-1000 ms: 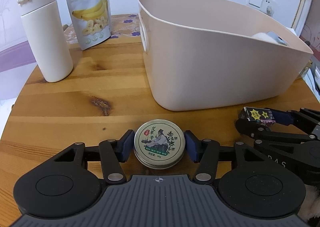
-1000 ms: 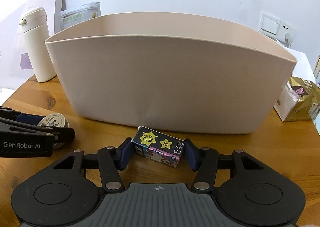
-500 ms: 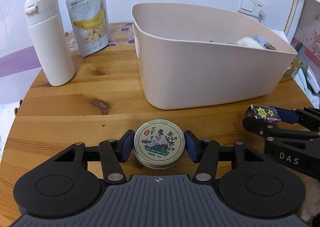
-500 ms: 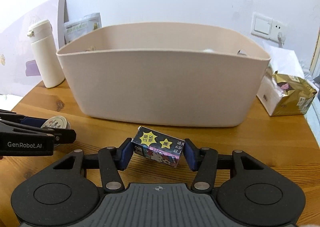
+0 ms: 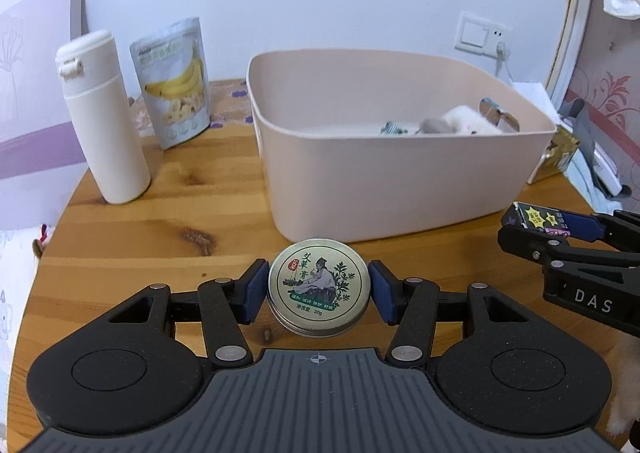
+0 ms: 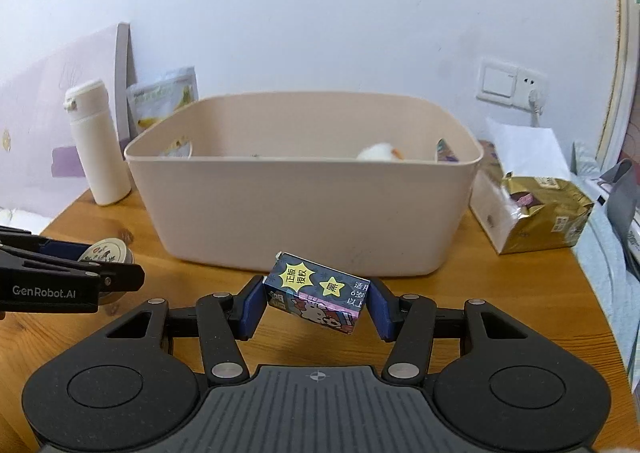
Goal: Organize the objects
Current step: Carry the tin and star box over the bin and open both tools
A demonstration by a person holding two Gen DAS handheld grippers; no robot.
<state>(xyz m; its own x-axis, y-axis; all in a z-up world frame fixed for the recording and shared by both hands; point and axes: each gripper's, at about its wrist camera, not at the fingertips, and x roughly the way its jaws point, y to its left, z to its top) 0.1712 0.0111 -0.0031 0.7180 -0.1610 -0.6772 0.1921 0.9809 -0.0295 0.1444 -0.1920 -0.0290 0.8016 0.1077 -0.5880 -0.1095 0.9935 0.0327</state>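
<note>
My left gripper (image 5: 318, 291) is shut on a round metal balm tin (image 5: 319, 286) with a green herbal label, held above the wooden table in front of the beige plastic bin (image 5: 384, 189). My right gripper (image 6: 316, 301) is shut on a small dark cartoon card box (image 6: 316, 299), tilted, held above the table before the bin (image 6: 304, 213). The box also shows in the left wrist view (image 5: 538, 218), and the tin in the right wrist view (image 6: 106, 251). The bin holds a white fluffy toy (image 5: 476, 121) and other small items.
A white thermos (image 5: 102, 121) and a banana chip pouch (image 5: 172, 83) stand at the table's back left. A gold foil packet (image 6: 536, 209) lies right of the bin. The round table's edge (image 5: 48, 265) curves on the left.
Both grippers have risen and pulled back from the bin with their objects, so the bin looks smaller and its inside now shows.
</note>
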